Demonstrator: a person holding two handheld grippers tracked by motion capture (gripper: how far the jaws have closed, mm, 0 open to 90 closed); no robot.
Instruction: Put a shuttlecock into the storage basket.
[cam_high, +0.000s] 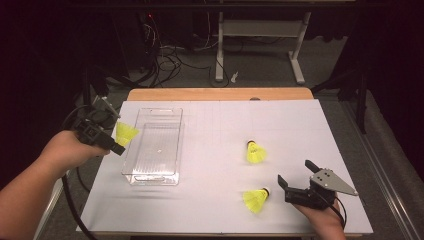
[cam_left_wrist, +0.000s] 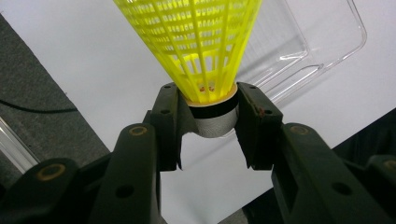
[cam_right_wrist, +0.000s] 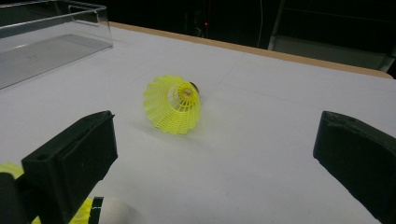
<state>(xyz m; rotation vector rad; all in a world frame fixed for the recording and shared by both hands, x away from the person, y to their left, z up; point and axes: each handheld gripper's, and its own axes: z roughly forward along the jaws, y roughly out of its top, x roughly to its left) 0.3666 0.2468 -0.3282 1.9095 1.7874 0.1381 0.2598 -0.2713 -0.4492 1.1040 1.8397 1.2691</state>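
Note:
My left gripper (cam_high: 116, 135) hangs at the table's left edge, shut on the cork of a yellow shuttlecock (cam_high: 129, 133). Its skirt points toward the clear plastic bin (cam_high: 152, 172) beside it. In the left gripper view the jaws (cam_left_wrist: 214, 122) pinch the white cork below the shuttlecock's yellow mesh skirt (cam_left_wrist: 196, 42), with the bin (cam_left_wrist: 327, 42) beyond. My right gripper (cam_high: 294, 171) rests open near the table's front right. A second shuttlecock (cam_high: 256, 199) lies just left of it and a third (cam_high: 255, 152) farther back. In the right gripper view the third shuttlecock (cam_right_wrist: 173, 105) lies ahead of the wide-apart jaws (cam_right_wrist: 219, 140).
The white table (cam_high: 215, 125) has a wooden far edge (cam_high: 220, 94). Beyond it are dark floor, cables and a desk frame (cam_high: 260, 45). The clear bin (cam_right_wrist: 46, 42) holds nothing. The second shuttlecock's cork (cam_right_wrist: 114, 210) peeks in at the bottom left of the right gripper view.

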